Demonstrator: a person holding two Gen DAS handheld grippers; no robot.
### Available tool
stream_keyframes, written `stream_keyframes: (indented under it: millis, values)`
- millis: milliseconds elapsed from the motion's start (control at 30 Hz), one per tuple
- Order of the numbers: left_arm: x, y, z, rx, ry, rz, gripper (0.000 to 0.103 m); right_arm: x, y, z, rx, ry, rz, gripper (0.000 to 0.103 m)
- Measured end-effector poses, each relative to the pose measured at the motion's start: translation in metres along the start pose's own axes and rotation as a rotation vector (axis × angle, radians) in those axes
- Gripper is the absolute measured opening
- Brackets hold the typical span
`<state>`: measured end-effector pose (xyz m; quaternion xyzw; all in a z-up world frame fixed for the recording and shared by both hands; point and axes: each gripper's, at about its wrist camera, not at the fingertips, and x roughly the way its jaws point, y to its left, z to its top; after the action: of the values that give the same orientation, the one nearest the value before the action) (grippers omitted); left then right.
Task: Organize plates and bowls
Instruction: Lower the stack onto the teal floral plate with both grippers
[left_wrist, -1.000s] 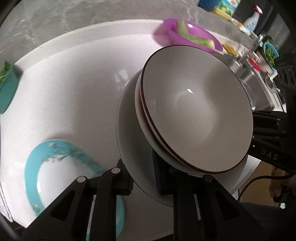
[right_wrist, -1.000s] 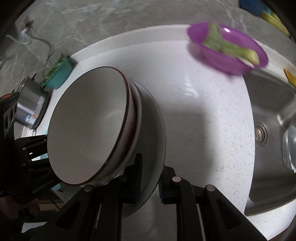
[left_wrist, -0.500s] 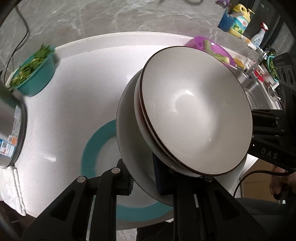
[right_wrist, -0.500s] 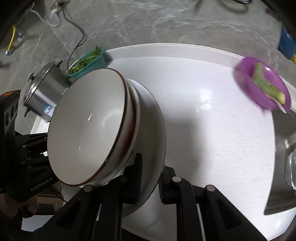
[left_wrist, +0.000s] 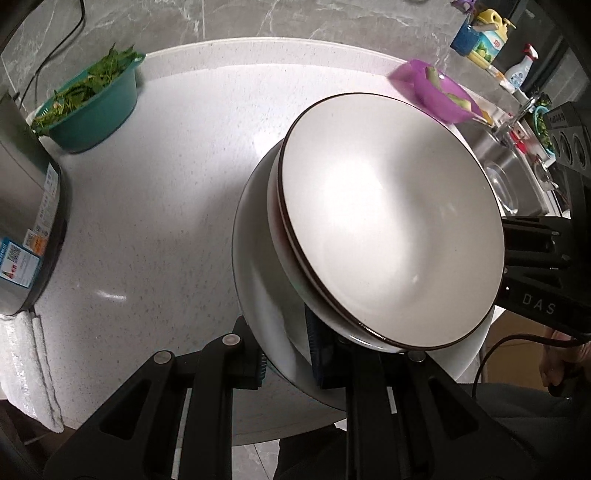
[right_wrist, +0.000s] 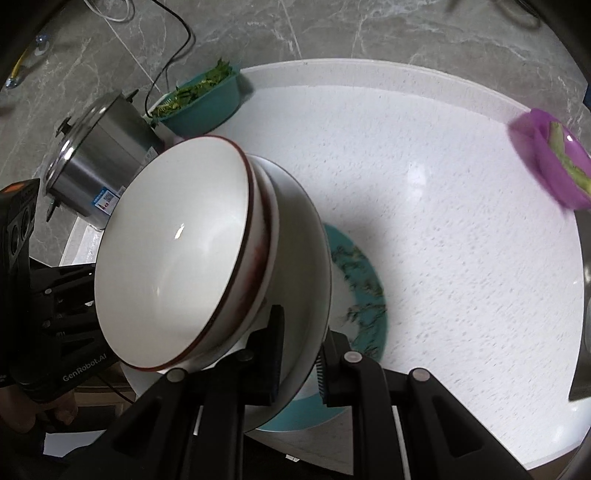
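Both grippers hold one stack in the air: a white plate (left_wrist: 258, 295) with two nested white bowls with brown rims (left_wrist: 388, 221) on it. My left gripper (left_wrist: 286, 363) is shut on the plate's near rim. My right gripper (right_wrist: 297, 358) is shut on the opposite rim of the same plate (right_wrist: 306, 258), with the bowls (right_wrist: 173, 251) to its left. A teal-rimmed patterned plate (right_wrist: 362, 288) lies on the white counter, partly hidden under the stack.
A teal bowl of greens (left_wrist: 92, 99) and a steel pot (left_wrist: 26, 221) stand at the counter's left. A purple bowl with green pieces (left_wrist: 432, 88) is at the right, near the sink (left_wrist: 513, 181). A white towel (left_wrist: 26, 362) lies at the left edge.
Both grippers have carried the stack to the left across the counter. The purple bowl and sink slid right in view; the pot and the greens bowl came in. The stack now hangs over the teal plate.
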<state>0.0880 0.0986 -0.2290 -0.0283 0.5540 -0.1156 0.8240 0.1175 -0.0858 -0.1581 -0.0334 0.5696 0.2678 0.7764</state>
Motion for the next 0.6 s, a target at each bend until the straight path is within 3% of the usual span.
stream_keyframes:
  millis: [300, 600]
  values:
    - [0.026, 0.015, -0.01, 0.019, 0.022, -0.024, 0.016, 0.022, -0.001, -0.009, 0.058, 0.031, -0.021, 0.017]
    - [0.047, 0.006, -0.008, 0.057, 0.041, -0.043, 0.016, 0.029, -0.011, -0.019, 0.102, 0.035, -0.039, 0.017]
